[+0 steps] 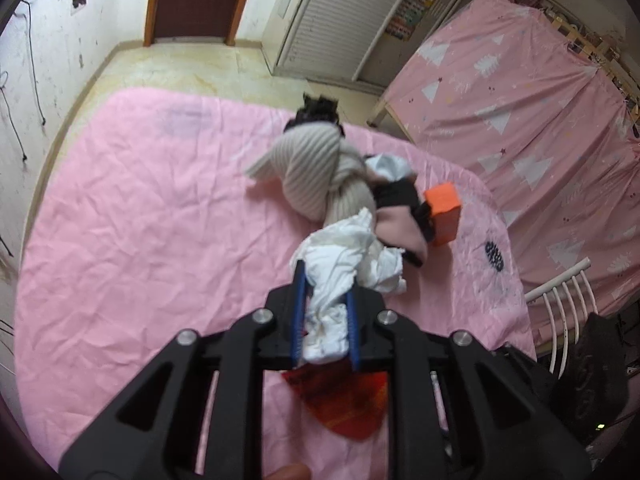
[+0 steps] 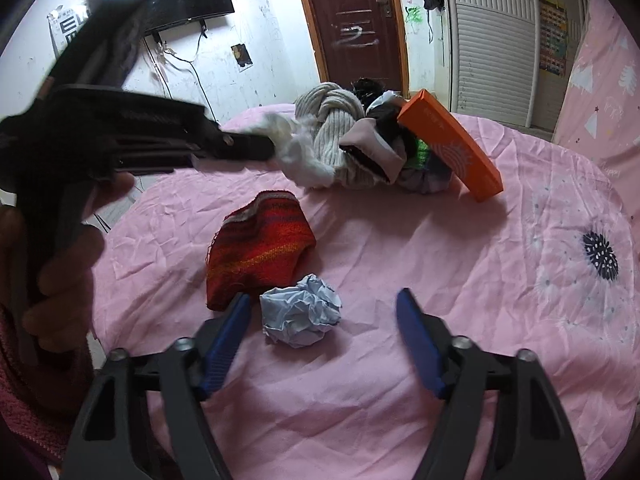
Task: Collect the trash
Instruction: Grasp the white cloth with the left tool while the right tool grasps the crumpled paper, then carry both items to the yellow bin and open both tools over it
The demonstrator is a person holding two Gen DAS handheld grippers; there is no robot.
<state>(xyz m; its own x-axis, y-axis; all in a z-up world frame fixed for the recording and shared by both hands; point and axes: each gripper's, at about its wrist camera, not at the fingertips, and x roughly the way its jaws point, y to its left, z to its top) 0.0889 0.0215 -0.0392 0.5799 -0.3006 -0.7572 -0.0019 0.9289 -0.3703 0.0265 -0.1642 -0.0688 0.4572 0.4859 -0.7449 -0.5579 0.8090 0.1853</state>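
Left gripper (image 1: 326,300) is clamped on a white crumpled tissue (image 1: 340,268), held above the pink bedsheet (image 1: 140,220). Right gripper (image 2: 324,344) stands spread wide, a blue paper ball (image 2: 300,310) lying between its fingertips on the sheet. Just beyond the ball lies a red knitted cloth (image 2: 260,248). Farther ahead, a pile of clothes (image 2: 340,140) supports a tilted orange box (image 2: 452,148).

Brown door (image 2: 356,20) (scribbled), scuffed walls (image 2: 272,40)
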